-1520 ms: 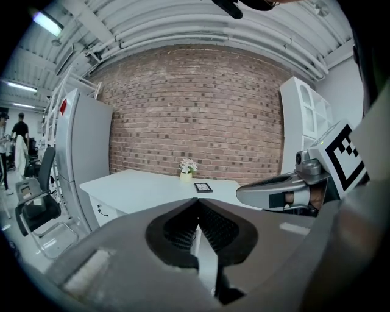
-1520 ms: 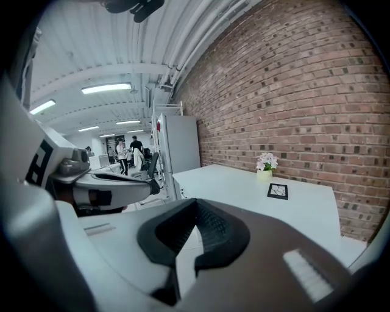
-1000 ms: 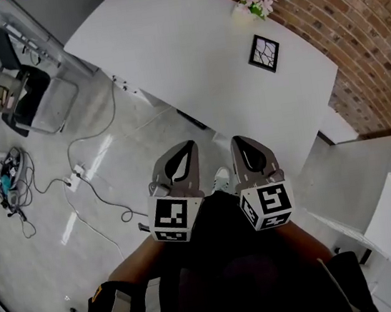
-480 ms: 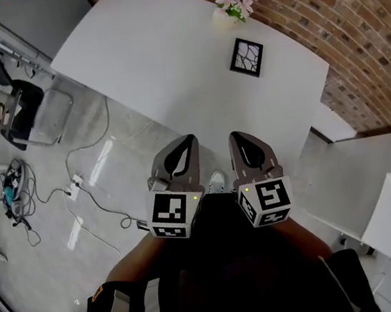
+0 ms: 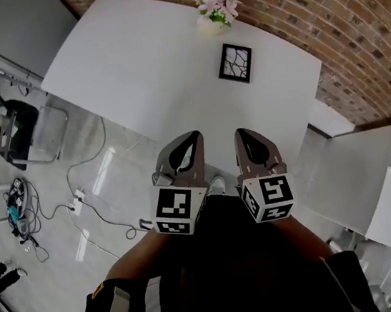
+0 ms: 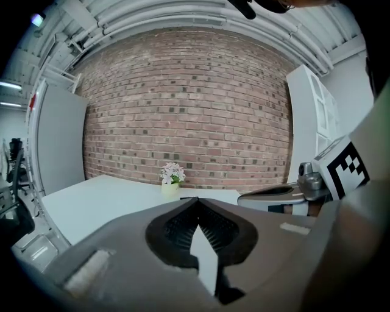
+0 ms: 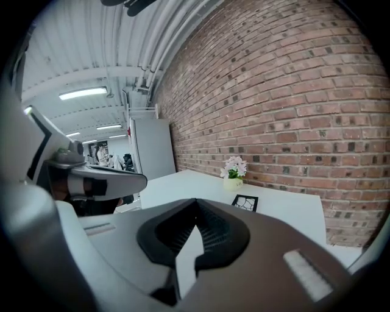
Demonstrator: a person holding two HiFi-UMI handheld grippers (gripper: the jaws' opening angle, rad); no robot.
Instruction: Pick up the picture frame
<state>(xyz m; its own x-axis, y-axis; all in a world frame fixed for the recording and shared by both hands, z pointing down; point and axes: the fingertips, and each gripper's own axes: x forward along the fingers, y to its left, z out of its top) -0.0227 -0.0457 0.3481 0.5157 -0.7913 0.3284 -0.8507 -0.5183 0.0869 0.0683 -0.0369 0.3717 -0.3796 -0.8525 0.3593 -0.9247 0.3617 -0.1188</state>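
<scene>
We've got both claws shut and empty: left claw [image 5: 193, 139], right claw [image 5: 240, 134]. The picture frame [image 5: 235, 63] lies on the worktop [image 5: 146, 65], upper centre in the head view, near the flower pot [image 5: 212, 9] and well ahead. Right claw sits nearer, we reckon.

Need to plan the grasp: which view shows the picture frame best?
Head view: the picture frame shows whole, from above, on the table. Right gripper view: small and slanted. Left gripper view: the left tool hides nearly all of it.
</scene>
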